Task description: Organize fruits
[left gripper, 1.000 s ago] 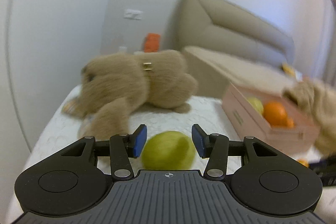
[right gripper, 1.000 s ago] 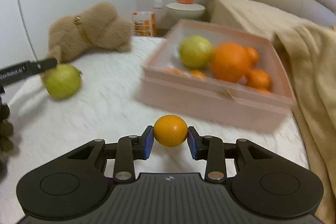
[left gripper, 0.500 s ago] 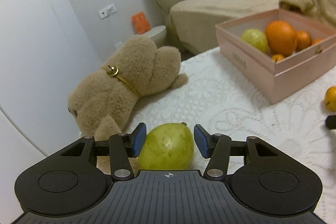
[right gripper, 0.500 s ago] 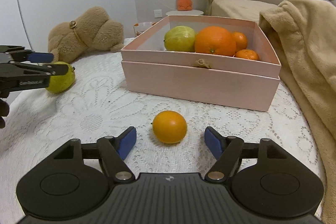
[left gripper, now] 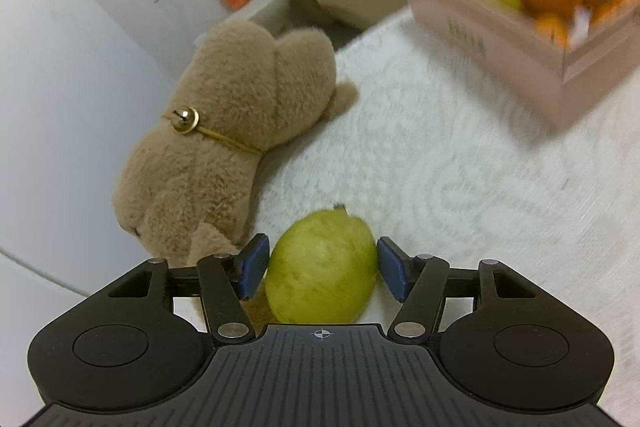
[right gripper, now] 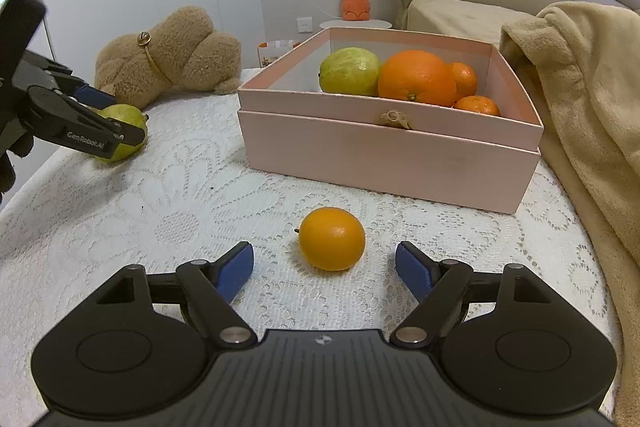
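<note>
A green pear-like fruit (left gripper: 320, 267) rests on the white lace cloth (right gripper: 160, 227) beside the teddy bear. My left gripper (left gripper: 320, 247) stands around it with its jaws opening; thin gaps show at both blue pads. The right wrist view shows the same fruit (right gripper: 124, 119) and left gripper (right gripper: 116, 117) at the far left. A small orange (right gripper: 332, 239) lies on the cloth just ahead of my right gripper (right gripper: 324, 251), whose jaws are opening and stand well clear of it. The pink box (right gripper: 384, 163) behind holds a green fruit (right gripper: 350, 71), a big orange (right gripper: 416, 79) and small mandarins (right gripper: 478, 105).
A brown teddy bear (right gripper: 172, 55) lies at the cloth's far left edge, close to the left gripper. A beige blanket (right gripper: 580, 107) drapes along the right side next to the box. An orange toy (right gripper: 355, 3) stands on a round side table behind.
My right gripper has let go of the small orange, which now lies on the cloth. The left gripper has rolled, moved down toward the bear and widened around the green fruit.
</note>
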Action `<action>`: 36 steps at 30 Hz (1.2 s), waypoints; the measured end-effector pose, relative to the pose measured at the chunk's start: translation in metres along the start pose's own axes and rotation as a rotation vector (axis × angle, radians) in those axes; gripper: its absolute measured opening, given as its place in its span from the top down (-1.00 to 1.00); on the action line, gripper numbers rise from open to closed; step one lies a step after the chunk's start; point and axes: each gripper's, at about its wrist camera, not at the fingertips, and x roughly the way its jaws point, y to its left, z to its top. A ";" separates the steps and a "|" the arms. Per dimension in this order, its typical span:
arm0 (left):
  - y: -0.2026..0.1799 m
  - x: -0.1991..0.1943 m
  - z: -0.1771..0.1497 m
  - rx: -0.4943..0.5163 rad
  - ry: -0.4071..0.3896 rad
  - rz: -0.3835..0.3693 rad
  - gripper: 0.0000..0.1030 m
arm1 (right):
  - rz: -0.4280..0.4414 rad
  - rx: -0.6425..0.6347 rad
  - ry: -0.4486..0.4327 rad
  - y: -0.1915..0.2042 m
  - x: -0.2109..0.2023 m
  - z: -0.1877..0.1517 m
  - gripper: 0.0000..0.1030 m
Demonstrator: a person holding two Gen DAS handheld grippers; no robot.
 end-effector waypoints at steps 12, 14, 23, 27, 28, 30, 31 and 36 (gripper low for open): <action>0.011 0.006 -0.007 -0.093 -0.022 0.006 -0.25 | 0.001 -0.002 -0.001 0.001 0.000 0.000 -0.56; 0.017 0.004 -0.007 -0.161 -0.022 -0.006 -0.24 | 0.000 -0.002 -0.001 0.000 0.000 0.000 -0.56; 0.048 -0.044 -0.040 -0.643 -0.290 -0.237 -0.24 | 0.000 -0.003 -0.001 0.001 0.000 0.000 -0.57; 0.023 -0.048 -0.058 -0.678 -0.333 -0.290 -0.24 | 0.000 -0.002 -0.002 0.001 0.000 0.000 -0.58; 0.016 -0.045 -0.061 -0.677 -0.325 -0.300 -0.24 | -0.001 -0.002 -0.002 0.001 0.000 0.000 -0.58; 0.005 -0.038 -0.066 -0.674 -0.307 -0.304 -0.24 | -0.001 -0.002 -0.002 0.001 0.000 0.000 -0.58; 0.002 -0.041 -0.070 -0.672 -0.339 -0.285 -0.24 | -0.001 -0.002 -0.002 0.001 0.000 0.000 -0.58; -0.004 -0.040 -0.074 -0.661 -0.370 -0.260 -0.24 | -0.001 -0.003 -0.002 0.001 0.000 0.000 -0.59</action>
